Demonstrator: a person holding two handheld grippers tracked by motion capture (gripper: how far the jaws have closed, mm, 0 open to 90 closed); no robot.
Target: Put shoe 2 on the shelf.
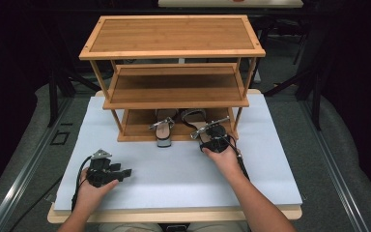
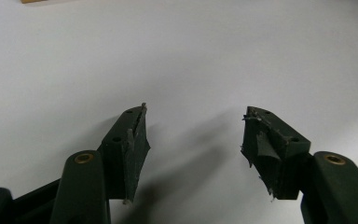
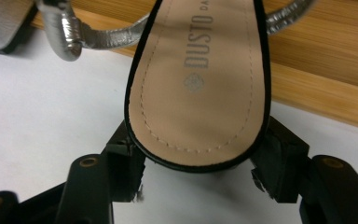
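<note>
Straddling the heel end of the right sandal (image 3: 200, 84) with the right gripper (image 3: 198, 154), at the front edge of the shoe rack's (image 1: 174, 34) bottom shelf, where that heel pokes out past the rack's front. Standing wide, one black jaw to each side of the heel under the insole rim; impossible to tell whether the pads press on it or merely flank it. Resting in front of the rack's left corner, well short of it, the left gripper (image 2: 193, 126) with jaws released and nothing between them but the white mat (image 1: 270, 159) beneath the rack. Sitting on the same bottom shelf, just beside the right sandal toward the rack's middle, the left sandal (image 1: 164, 130), its silver strap (image 3: 65, 37) close by. Probably a matter of seating or drawing this one sandal square to the rack. Centre the heel between the jaws before squeezing. Grip low on the heel block, not on the thin insole edge. Move straight along the rack's depth, level with the shelf. Watch the neighbouring strap nearer the rack's centre and avoid snagging it. Keep the left gripper parked clear of the rack's front.
</note>
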